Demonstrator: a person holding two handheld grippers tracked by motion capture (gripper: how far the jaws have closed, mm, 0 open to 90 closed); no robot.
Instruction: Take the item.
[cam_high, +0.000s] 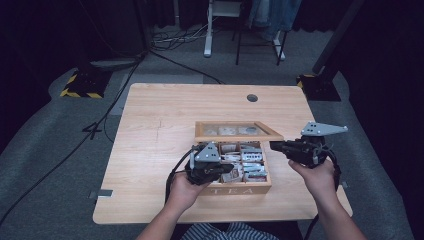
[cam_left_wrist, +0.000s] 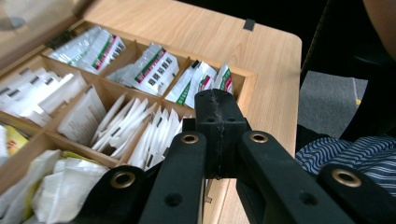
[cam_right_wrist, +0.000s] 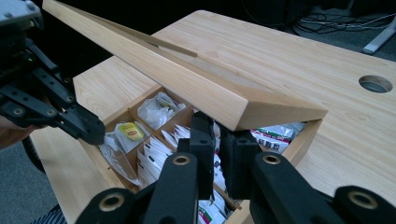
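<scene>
The wooden tea box (cam_high: 239, 189) sat at the lower centre of the high view, near the front edge of the table (cam_high: 150, 125), its printed front wall facing the person. Its lid (cam_high: 235, 132) was already raised, hinged along the far side and slanting up over the compartments; in the right gripper view the lid's corner (cam_right_wrist: 261, 105) lay just above the right gripper (cam_right_wrist: 219, 135), whose jaws were pressed almost together beneath it, apparently propping it. The left gripper (cam_left_wrist: 219, 109) hovered over the near left compartments, jaws pressed together; nothing could be seen pinched between them. So the opening looked done, while picking a tea bag (cam_left_wrist: 156, 67) seemed yet to come. The box's long axis ran left to right across the high view; the sachets stood on edge in their compartments, pointing upward.
</scene>
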